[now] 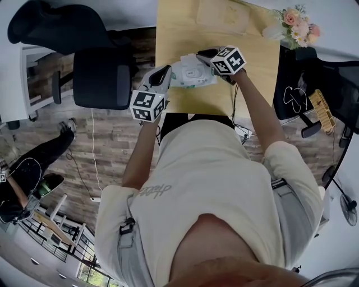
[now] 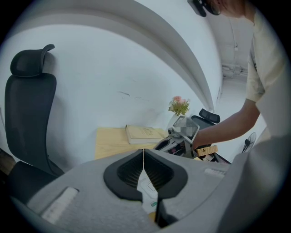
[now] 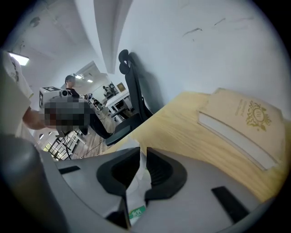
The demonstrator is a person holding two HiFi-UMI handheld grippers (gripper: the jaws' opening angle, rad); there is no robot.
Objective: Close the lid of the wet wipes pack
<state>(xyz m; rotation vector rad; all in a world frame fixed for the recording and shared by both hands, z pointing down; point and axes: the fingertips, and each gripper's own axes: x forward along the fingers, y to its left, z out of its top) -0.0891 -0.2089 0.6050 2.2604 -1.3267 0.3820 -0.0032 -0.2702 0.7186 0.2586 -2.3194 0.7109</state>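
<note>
The wet wipes pack (image 1: 191,74), pale green with a white lid label on top, lies near the front edge of the wooden table (image 1: 252,73). My left gripper (image 1: 166,73) is at the pack's left end. In the left gripper view its jaws are pressed together, with the pack (image 2: 149,195) showing white just below them. My right gripper (image 1: 208,55) is at the pack's far right corner. In the right gripper view its jaws pinch a white fold of the pack (image 3: 135,198). I cannot tell whether the lid lies fully flat.
A closed tan book (image 1: 221,14) lies at the table's far side, also the book (image 3: 245,122) ahead of my right gripper. A flower bunch (image 1: 297,23) stands at the far right corner. A black office chair (image 1: 101,75) is left of the table.
</note>
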